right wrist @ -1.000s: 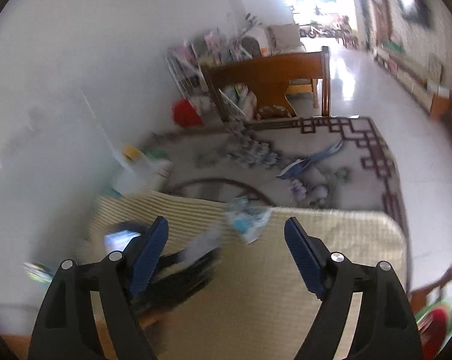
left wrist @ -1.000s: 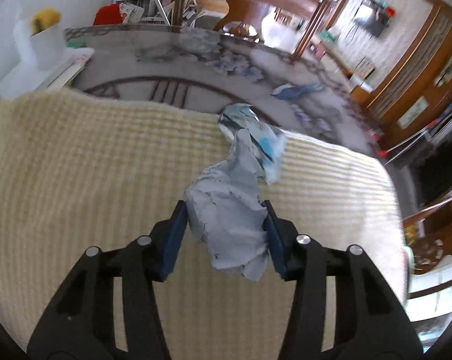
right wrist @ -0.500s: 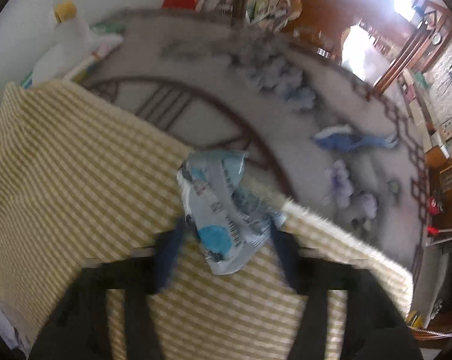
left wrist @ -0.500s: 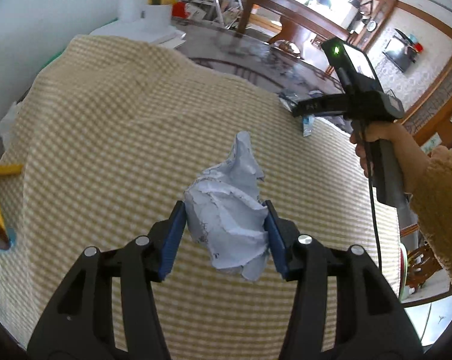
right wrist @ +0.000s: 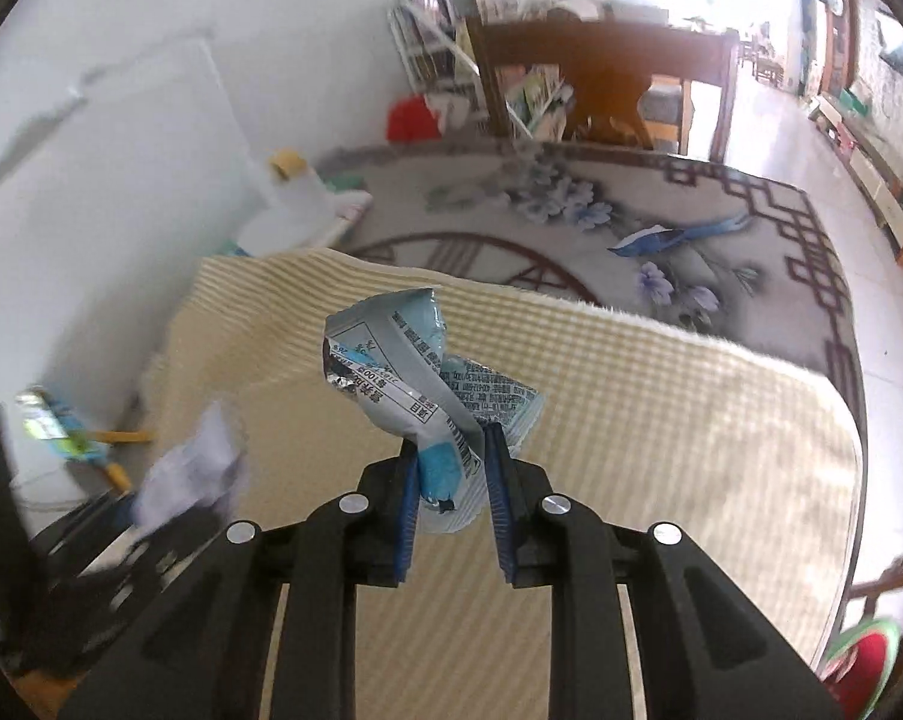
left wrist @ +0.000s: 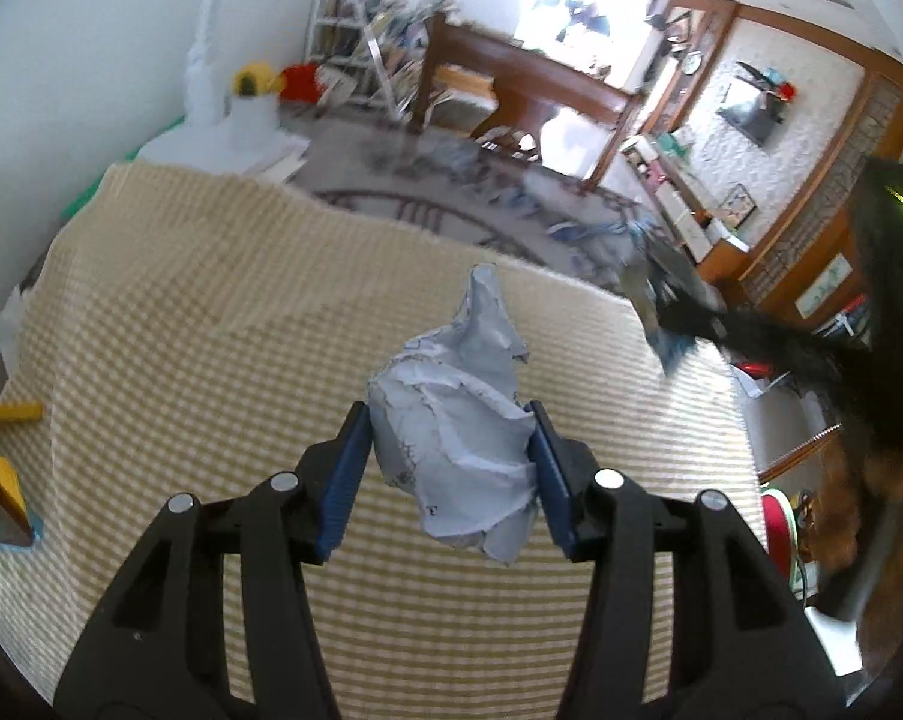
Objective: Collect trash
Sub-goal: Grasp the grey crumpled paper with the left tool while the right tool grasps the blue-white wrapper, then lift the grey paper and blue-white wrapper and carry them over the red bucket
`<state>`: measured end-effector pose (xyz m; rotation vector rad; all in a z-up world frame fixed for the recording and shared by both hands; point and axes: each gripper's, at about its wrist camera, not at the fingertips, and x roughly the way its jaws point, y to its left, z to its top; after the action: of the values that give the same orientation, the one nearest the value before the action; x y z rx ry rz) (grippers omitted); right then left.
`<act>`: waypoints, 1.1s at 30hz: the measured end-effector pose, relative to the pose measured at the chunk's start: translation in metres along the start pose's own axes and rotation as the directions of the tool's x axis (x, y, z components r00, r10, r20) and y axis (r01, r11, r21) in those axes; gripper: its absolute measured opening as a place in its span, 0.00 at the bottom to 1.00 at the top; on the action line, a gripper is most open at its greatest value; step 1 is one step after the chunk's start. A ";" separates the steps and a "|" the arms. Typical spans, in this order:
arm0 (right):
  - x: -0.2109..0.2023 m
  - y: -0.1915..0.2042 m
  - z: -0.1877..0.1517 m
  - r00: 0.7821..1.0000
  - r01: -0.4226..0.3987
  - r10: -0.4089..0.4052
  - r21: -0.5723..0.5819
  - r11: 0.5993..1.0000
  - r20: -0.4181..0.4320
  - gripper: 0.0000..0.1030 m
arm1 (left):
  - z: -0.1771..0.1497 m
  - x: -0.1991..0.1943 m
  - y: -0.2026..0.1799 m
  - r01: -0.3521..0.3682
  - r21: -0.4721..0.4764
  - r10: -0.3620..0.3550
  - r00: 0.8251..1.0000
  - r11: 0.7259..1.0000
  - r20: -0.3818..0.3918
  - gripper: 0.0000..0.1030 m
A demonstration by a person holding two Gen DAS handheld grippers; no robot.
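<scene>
Left wrist view: we carry trash in both tools above the checked tablecloth.

Our left tool grips a crumpled paper wad; our right tool pinches a blue snack wrapper, its long axis running forward. No bin shows, so we cannot tell which hand is nearer one.

Crumpled paper above the tablecloth; rug beyond its far edge

Left gripper, right gripper: black plastic frames, triangular cutouts, silver round screws, ribbed blue pads on fingers.
</scene>
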<state>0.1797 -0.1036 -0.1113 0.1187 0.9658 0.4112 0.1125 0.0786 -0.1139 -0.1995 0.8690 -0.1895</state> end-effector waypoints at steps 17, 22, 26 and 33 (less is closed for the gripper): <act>-0.141 -0.004 -0.090 0.950 0.117 -0.175 0.225 0.967 0.257 0.22 | -0.004 -0.042 -0.093 0.135 0.219 -0.152 0.986 0.966 0.065 0.48; -0.165 -0.013 -0.104 0.930 0.141 -0.220 0.268 0.953 0.293 0.22 | -0.006 -0.046 -0.114 0.168 0.271 -0.191 0.980 0.948 0.060 0.49; -0.177 -0.025 -0.114 0.919 0.160 -0.254 0.303 0.939 0.302 0.22 | -0.007 -0.048 -0.129 0.187 0.300 -0.213 0.975 0.935 0.056 0.49; -0.191 -0.040 -0.130 0.908 0.177 -0.289 0.349 0.920 0.302 0.22 | -0.014 -0.048 -0.148 0.213 0.335 -0.240 0.970 0.918 0.039 0.49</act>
<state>-0.0103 -0.2252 -0.0488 0.3502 0.6755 0.0025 0.0589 -0.0536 -0.0501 0.0059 0.7212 -0.5367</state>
